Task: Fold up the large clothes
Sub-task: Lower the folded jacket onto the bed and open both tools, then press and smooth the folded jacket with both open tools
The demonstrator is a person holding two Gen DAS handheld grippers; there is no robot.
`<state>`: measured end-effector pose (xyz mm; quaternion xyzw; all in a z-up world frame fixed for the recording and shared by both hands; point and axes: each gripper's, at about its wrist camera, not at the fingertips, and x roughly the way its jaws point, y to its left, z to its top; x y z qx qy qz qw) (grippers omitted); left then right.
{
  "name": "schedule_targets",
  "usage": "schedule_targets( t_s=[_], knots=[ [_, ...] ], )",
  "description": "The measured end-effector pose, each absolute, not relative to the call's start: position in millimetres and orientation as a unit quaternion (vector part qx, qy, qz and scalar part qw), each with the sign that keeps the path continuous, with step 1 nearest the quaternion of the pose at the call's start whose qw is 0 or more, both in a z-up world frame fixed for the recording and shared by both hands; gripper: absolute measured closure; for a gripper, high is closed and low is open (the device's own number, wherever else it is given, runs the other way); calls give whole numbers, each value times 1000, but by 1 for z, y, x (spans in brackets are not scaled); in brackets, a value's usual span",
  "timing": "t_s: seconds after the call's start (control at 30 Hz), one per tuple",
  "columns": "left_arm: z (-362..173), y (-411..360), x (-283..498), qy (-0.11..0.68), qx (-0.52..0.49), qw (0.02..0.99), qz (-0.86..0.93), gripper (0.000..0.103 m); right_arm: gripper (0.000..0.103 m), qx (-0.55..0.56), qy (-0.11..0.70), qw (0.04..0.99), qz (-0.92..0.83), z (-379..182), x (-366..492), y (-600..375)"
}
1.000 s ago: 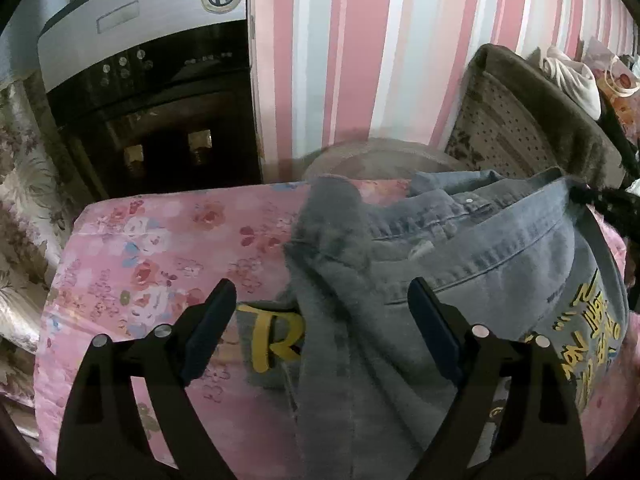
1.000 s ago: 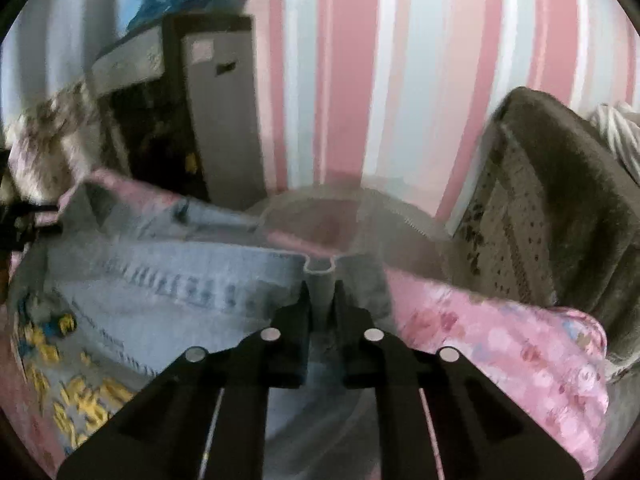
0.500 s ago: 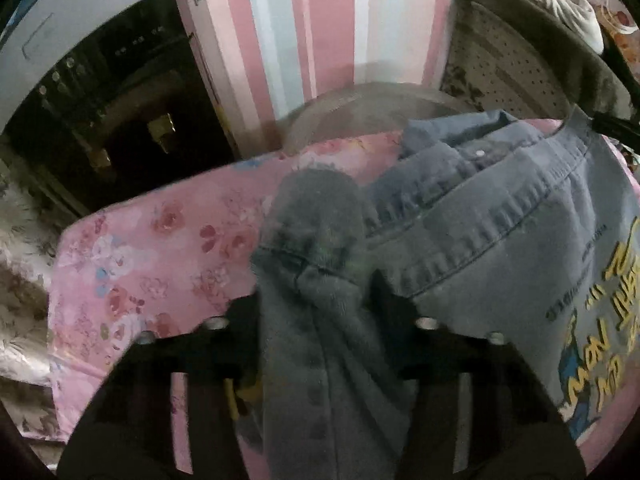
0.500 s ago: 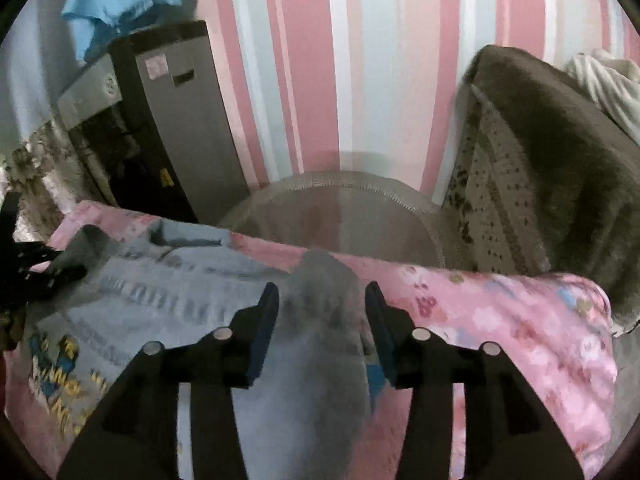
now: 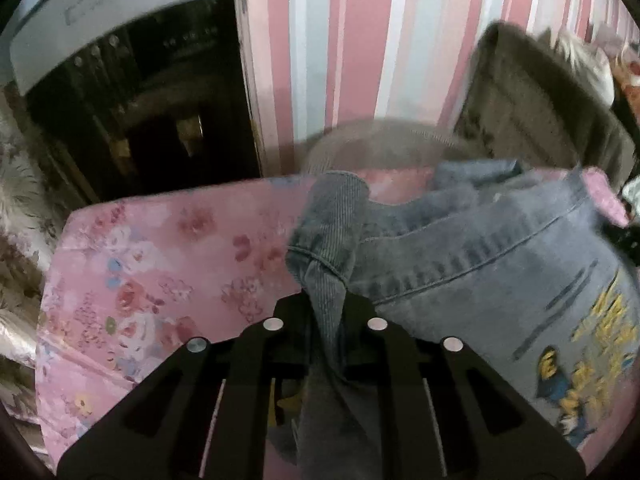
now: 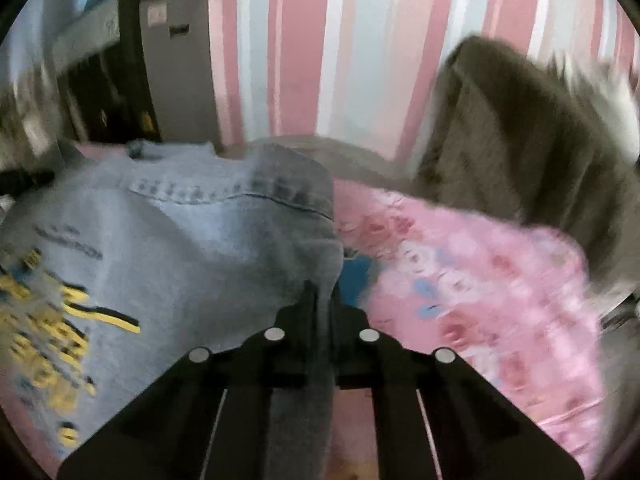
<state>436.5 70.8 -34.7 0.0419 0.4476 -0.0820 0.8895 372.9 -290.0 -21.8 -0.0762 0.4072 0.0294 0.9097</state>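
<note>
On a pink floral bedsheet point(image 5: 152, 264) before a pink striped wall point(image 5: 344, 52) lies a blue denim jacket point(image 5: 500, 264) with yellow lettering. The left gripper point(image 5: 325, 300) is clamped on a bunched sleeve; the right gripper point(image 6: 323, 300) pinches the jacket's opposite edge.

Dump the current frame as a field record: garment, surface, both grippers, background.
garment: blue denim jacket with yellow print, spread on the surface
surface: pink floral sheet
left gripper: shut on a bunched fold of the jacket's left side
right gripper: shut on a fold at the jacket's right edge
background: pink striped wall; dark appliance at left; grey-brown blanket at right
image quality: right wrist view motion-blurred
</note>
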Motion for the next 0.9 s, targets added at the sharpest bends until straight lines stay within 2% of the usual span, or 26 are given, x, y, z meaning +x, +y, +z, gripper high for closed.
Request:
schedule_targets(
  t_s=[0.1,0.17,0.23,0.27,0.3,0.33,0.37,0.47,0.57,0.63,0.9],
  knots=[
    [-36,70,436,451,50,888,-69,75,98,-92,402,911,21,-23,372,-286],
    [-29,72,432,443,57,893,-50,55,96,-64,411,909,32,-22,372,-295],
    [-23,75,427,439,61,895,-44,48,89,-45,407,911,46,-14,365,-301],
    [-19,77,423,437,61,896,-41,43,83,-38,403,913,47,-11,360,-304],
    [-15,78,417,433,62,899,-36,39,68,-26,397,916,48,-6,354,-306],
    [-12,80,413,426,64,902,-31,30,53,-14,388,920,49,0,347,-310],
    [-8,80,406,418,65,906,-29,20,49,-2,372,927,44,9,335,-313],
    [2,77,380,401,63,914,-26,9,37,6,352,935,38,20,311,-312],
    [8,71,353,387,60,920,-22,3,26,2,340,940,30,23,292,-305],
    [9,67,340,382,58,922,-22,3,16,1,336,941,28,21,279,-300],
    [5,50,285,384,42,922,-22,3,11,11,344,938,31,11,240,-285]
  ],
)
